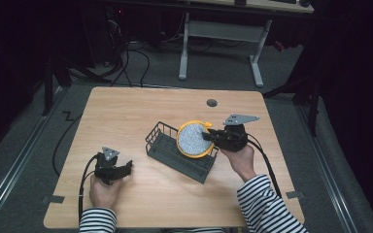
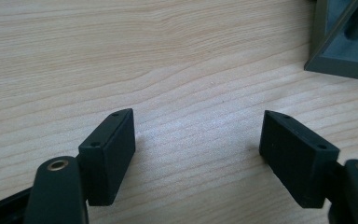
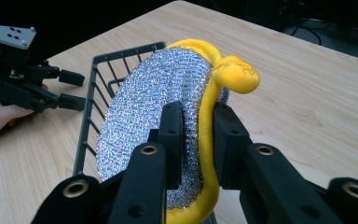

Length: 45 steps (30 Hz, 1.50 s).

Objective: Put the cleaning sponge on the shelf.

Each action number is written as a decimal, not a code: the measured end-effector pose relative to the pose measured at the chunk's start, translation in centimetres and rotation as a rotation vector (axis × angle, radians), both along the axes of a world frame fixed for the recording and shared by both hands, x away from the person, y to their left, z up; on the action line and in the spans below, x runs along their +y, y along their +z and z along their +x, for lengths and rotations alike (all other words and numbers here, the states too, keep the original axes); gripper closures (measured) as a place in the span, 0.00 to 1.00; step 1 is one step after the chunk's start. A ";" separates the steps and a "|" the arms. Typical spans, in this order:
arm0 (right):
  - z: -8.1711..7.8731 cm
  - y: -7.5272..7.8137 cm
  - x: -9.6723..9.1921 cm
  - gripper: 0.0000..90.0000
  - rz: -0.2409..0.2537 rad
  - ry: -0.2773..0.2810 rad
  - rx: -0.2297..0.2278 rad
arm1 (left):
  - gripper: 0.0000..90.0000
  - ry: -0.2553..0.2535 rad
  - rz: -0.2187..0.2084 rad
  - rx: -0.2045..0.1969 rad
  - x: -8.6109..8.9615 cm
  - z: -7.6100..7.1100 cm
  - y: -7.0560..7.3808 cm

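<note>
Two black jaws of the right gripper [image 3: 198, 135] are pressed onto the edge of a round scouring pad [image 3: 158, 107], one pad against its silver mesh face and the other against the yellow rim behind it. Gripped at the edge like this, the pad is kept on its side, presumably so that it can be slotted upright between the walls of the dark wire basket [image 1: 167, 148] rather than laid flat. From the high view the scouring pad [image 1: 193, 139] is seen held over the far right end of the basket, tilted, its lower rim close to the basket's wall; whether it already touches the wire cannot be told. A knotted yellow loop [image 3: 235, 74] stands out at the top of the rim, away from the jaws, so the grip is left clear of it.

Nearer the person's left side, the left gripper [image 1: 111, 167] is rested low over the wooden table [image 1: 126, 107], well apart from the basket's near left corner. Its jaws are spread wide with only bare wood between them, and nothing is held. By judgement it is parked there to stay out of the way, ready to steady the basket if needed.
</note>
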State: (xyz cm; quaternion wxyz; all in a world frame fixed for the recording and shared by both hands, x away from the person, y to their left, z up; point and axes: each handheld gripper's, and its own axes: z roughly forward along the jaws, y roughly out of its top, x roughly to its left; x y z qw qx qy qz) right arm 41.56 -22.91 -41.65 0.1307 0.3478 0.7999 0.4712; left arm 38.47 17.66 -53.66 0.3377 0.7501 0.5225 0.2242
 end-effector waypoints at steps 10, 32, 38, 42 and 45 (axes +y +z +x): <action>-0.2 -0.5 0.6 0.83 -0.013 0.021 0.005 | 0.30 -0.001 -0.009 0.001 0.1 0.0 0.0; -0.3 -2.3 1.4 0.77 -0.044 0.051 0.053 | 0.30 -0.003 0.000 -0.001 0.0 0.0 0.0; -0.1 -2.3 1.1 0.66 -0.026 0.044 0.070 | 0.30 -0.003 0.000 0.000 0.0 0.0 0.0; 0.0 -2.3 1.0 0.55 -0.015 0.031 0.068 | 0.30 -0.003 -0.001 0.000 0.0 0.0 0.0; -0.1 -2.1 0.7 0.50 0.000 0.016 0.062 | 0.30 -0.004 -0.001 0.000 0.0 0.0 0.0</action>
